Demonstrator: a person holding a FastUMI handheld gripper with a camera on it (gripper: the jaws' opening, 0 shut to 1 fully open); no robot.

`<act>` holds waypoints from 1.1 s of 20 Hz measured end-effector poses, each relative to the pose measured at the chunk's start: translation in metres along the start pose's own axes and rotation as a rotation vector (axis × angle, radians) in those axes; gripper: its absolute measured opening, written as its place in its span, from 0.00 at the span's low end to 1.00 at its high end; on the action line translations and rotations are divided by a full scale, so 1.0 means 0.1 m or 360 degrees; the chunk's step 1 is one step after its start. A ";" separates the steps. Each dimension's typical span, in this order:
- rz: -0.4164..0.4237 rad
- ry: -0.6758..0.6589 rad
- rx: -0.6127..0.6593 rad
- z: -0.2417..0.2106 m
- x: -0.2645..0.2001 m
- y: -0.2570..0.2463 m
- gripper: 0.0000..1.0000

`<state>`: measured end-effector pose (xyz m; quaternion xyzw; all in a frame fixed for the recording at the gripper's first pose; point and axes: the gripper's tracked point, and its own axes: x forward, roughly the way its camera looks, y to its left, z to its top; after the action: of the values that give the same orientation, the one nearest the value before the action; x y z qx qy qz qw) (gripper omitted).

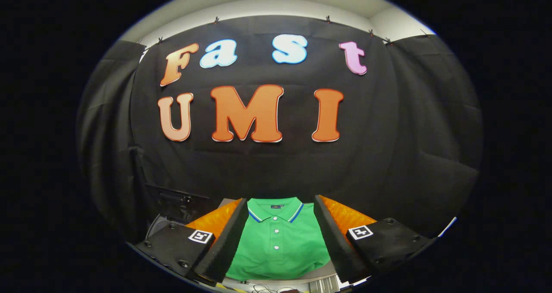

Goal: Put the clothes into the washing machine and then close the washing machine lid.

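Observation:
A green polo shirt (278,241) with a blue-and-white trimmed collar and white buttons lies folded flat on a pale surface, its collar toward the booth wall. My gripper (280,207) is open, held above the shirt; the shirt shows in the wide gap between the two fingers (228,237). Neither finger touches the cloth. To the left, beyond the left finger, a dark raised panel (179,200) and a curved grey edge (155,226) show; I cannot tell whether these belong to the washing machine.
The booth's black cloth wall (409,155) hangs close behind the shirt. A pale table surface (319,271) shows under the shirt's near hem, with a ribbed grey piece (323,283) and some dark cable (267,289) nearest to me.

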<state>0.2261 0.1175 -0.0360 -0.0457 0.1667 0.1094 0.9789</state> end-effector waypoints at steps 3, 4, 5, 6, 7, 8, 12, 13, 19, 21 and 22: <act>0.0060 0.0338 -0.0006 -0.36 0.44 0.12 0.99; 0.0074 0.0433 -0.0016 -0.48 0.52 0.13 0.99; 0.0074 0.0525 -0.0021 -0.61 0.62 0.12 0.99; 0.0088 0.0611 -0.0018 -0.70 0.70 0.13 0.99; 0.0085 0.0690 -0.0005 -0.78 0.79 0.13 0.99; 0.0072 0.0778 0.0013 -0.86 0.85 0.11 0.99; 0.0096 0.1189 0.0117 -1.28 1.04 0.10 0.99; 0.0085 0.1262 0.0126 -1.36 1.08 0.07 0.99; 0.0091 0.1555 0.0091 -1.69 1.14 0.06 1.00; 0.0134 0.1576 0.0040 -1.68 1.10 0.06 1.00; 0.0141 0.1562 0.0036 -1.63 1.09 0.04 0.98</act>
<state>0.2743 0.1224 -0.2265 -0.0739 0.6110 0.1146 0.7798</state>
